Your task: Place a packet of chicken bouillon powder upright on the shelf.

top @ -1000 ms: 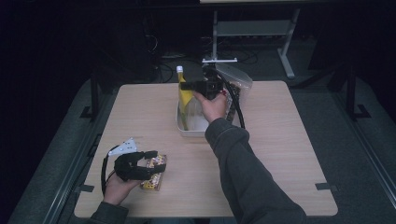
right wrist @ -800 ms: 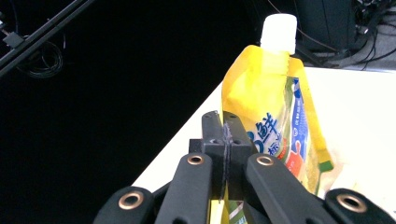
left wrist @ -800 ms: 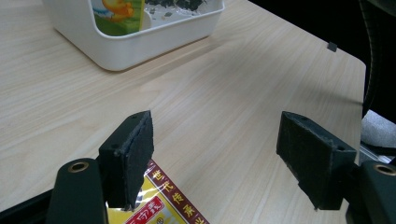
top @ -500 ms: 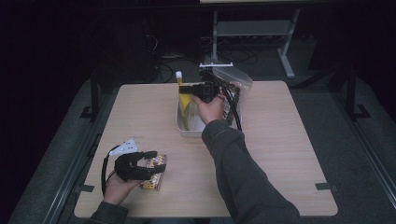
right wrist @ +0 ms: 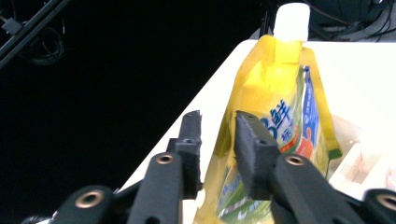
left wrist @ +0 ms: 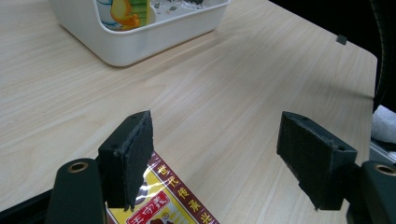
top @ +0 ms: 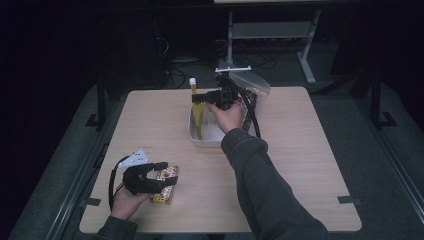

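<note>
One yellow spout pouch (right wrist: 275, 121) in white tub (top: 200, 137) — R gripper (right wrist: 218, 135) jaws just opening, pouch edge between; L gripper (left wrist: 224, 163) wide open over one snack pack (left wrist: 161, 203) — label shows in left gripper view.

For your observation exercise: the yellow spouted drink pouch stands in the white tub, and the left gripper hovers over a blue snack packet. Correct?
Not quite. In the high view the snack packet under the left gripper is red and yellow, not blue. The yellow spouted drink pouch does stand in the white tub.

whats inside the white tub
A yellow spouted pouch leans upright against the white tub's left wall, with the right claw at its upper part. The person's hand covers the right side.
</note>
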The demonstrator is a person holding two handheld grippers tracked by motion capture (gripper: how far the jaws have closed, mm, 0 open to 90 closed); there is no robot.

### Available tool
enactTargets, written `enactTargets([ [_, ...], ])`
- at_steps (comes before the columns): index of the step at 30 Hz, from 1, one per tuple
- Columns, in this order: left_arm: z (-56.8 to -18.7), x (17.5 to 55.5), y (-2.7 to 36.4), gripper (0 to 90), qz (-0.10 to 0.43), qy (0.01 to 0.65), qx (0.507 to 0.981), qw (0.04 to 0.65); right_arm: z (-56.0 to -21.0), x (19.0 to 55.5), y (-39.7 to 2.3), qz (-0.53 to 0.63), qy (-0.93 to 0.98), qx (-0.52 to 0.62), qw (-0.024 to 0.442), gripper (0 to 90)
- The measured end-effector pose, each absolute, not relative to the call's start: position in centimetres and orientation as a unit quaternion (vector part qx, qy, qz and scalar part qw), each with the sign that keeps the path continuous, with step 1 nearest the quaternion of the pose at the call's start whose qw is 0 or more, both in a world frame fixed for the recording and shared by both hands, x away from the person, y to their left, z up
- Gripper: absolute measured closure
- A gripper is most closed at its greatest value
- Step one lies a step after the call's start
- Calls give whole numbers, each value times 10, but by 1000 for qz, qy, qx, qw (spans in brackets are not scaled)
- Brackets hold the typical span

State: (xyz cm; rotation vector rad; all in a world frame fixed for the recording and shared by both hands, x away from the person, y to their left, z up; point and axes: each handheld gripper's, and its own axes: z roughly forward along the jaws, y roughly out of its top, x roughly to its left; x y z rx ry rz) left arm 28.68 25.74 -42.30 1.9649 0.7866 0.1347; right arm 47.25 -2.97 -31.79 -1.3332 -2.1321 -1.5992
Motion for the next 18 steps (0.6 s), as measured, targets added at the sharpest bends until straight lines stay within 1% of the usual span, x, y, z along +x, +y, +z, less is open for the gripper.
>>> enactTargets([
  [9,-424,286,256,260,64,325,812,480,-305,461,-35,-533,-724,-429,94,657],
  [13,-425,286,256,258,63,324,812,480,-304,456,-35,-537,-719,-427,112,644],
  [18,-425,284,257,253,68,327,812,479,-304,450,-36,-534,-724,-421,114,635],
])
